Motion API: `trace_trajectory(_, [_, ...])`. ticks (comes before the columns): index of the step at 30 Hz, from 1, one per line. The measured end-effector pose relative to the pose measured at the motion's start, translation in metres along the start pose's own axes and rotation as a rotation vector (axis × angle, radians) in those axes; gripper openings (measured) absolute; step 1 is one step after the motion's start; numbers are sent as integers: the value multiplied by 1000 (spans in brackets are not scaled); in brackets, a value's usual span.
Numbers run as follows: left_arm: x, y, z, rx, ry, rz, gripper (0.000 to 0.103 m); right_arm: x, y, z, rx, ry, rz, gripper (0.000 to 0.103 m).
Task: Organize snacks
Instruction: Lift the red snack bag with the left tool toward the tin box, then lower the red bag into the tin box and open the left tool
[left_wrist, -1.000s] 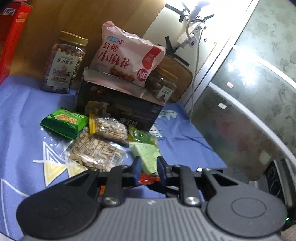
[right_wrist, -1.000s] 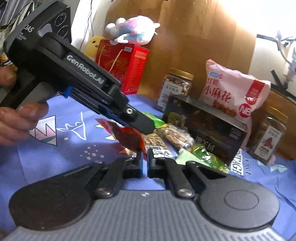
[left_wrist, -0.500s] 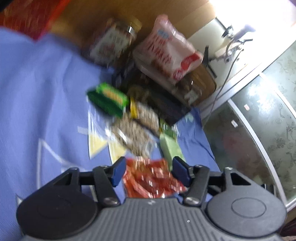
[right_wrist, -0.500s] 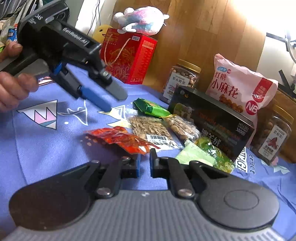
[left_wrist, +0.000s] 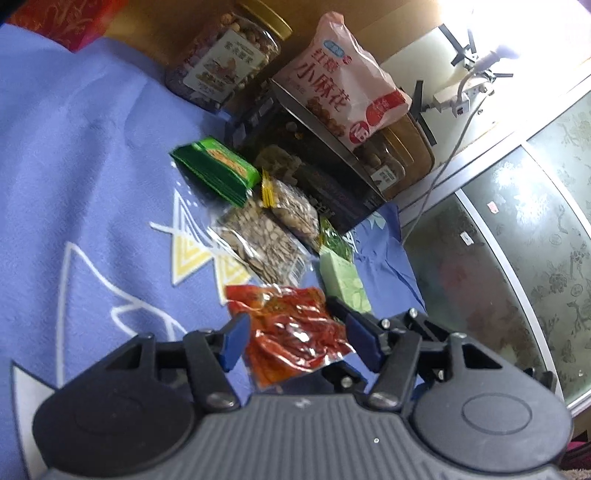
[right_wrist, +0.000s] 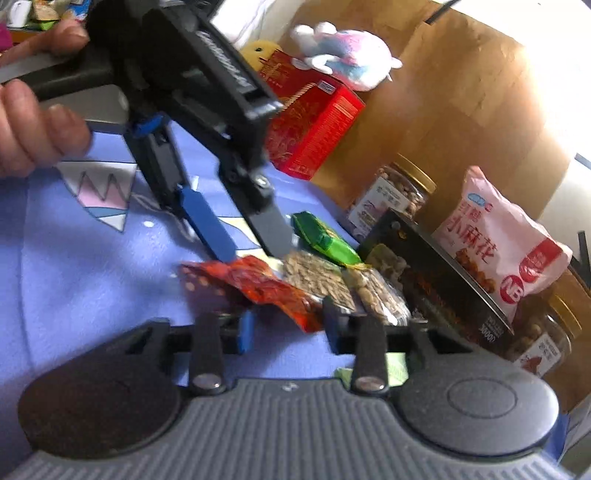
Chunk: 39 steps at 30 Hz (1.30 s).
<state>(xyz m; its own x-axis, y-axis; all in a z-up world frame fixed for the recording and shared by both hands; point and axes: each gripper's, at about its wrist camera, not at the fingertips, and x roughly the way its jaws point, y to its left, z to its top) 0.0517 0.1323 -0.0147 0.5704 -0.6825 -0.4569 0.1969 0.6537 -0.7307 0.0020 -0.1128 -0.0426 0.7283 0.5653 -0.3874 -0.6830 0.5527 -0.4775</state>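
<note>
So the red snack packet (left_wrist: 291, 332) is lying flat on the blue cloth (left_wrist: 81, 177), lower middle of the left wrist view, just below the seed packet (left_wrist: 264, 242); left gripper (left_wrist: 295, 341) is opening, packet between the jaws but pads not touching it; right gripper (right_wrist: 286, 330) is opening too, packet's corner between its jaws, nothing gripped.

Blue cloth (left_wrist: 81, 155) carries red packet (left_wrist: 295, 328), seed bag (left_wrist: 258, 243), jar (left_wrist: 225, 62).
</note>
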Motion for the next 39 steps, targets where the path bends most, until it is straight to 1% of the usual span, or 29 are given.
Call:
trace_trajectory(1, [-4, 2, 1, -7, -14, 2, 63, -1, -1, -1, 15, 4, -6, 19])
trace_trajectory(2, [-8, 4, 2, -15, -26, 7, 69, -2, -4, -1, 29, 4, -10, 17])
trace_trajectory(3, [-10, 6, 3, -27, -32, 6, 71, -3, -5, -2, 47, 5, -9, 16])
trace_trajectory(5, [-14, 10, 4, -51, -36, -10, 71, -4, -10, -3, 91, 13, 1, 15])
trace_trajectory(7, [-12, 9, 4, -57, -34, -25, 71, -3, -10, -3, 106, 15, -1, 15])
trace_trajectory(8, [-10, 8, 4, -58, -29, -29, 68, -3, -9, -3, 104, 14, -3, 15])
trace_trajectory(10, [-2, 6, 4, -60, -9, -31, 51, -3, -5, -3, 90, 10, -8, 15])
trace_trajectory(11, [4, 5, 4, -61, 11, -28, 34, -5, -4, -2, 82, 2, -13, 15])
trace_trajectory(12, [10, 5, 5, -65, 27, -33, 27, -6, -3, -2, 74, -2, -27, 16])
trace_trajectory(14, [14, 0, 11, -55, 21, -49, 27, -6, -7, -1, 61, -9, -61, 16])
trace_trajectory(16, [17, -12, 22, -13, 15, -52, 26, -6, -18, 1, 61, -25, -87, 15])
trace_trajectory(19, [25, -40, 48, 95, -18, -53, 26, -2, -34, 8, -2, -55, -188, 15])
trace_trajectory(21, [35, -56, 69, 171, -45, -52, 26, 7, -51, 14, -30, -67, -254, 15])
trace_trajectory(24, [57, -73, 105, 229, -78, -49, 27, 28, -86, 20, -32, -62, -328, 16])
trace_trajectory(26, [76, -82, 127, 266, -107, -19, 27, 47, -109, 23, -29, -35, -363, 16])
trace_trajectory(28, [100, -86, 143, 295, -117, 59, 31, 69, -128, 22, -24, 16, -381, 17])
trace_trajectory(29, [112, -88, 148, 308, -110, 104, 32, 78, -134, 20, -16, 50, -389, 24])
trace_trajectory(30, [123, -88, 150, 319, -100, 152, 33, 82, -135, 18, -9, 77, -395, 29])
trace_trajectory(31, [131, -87, 150, 325, -90, 185, 33, 82, -135, 14, -6, 79, -409, 30])
trace_trajectory(32, [134, -86, 147, 329, -80, 195, 33, 75, -133, 11, -1, 69, -423, 30])
trace_trajectory(33, [132, -85, 142, 336, -83, 185, 33, 66, -131, 8, 7, 51, -434, 31])
trace_trajectory(34, [126, -84, 137, 348, -96, 168, 33, 57, -127, 5, 19, 33, -440, 34])
trace_trajectory(36, [106, -80, 126, 354, -144, 145, 34, 36, -118, -2, 72, -8, -428, 37])
trace_trajectory(39, [68, -63, 111, 295, -203, 112, 34, 19, -104, -11, 149, -19, -390, 37])
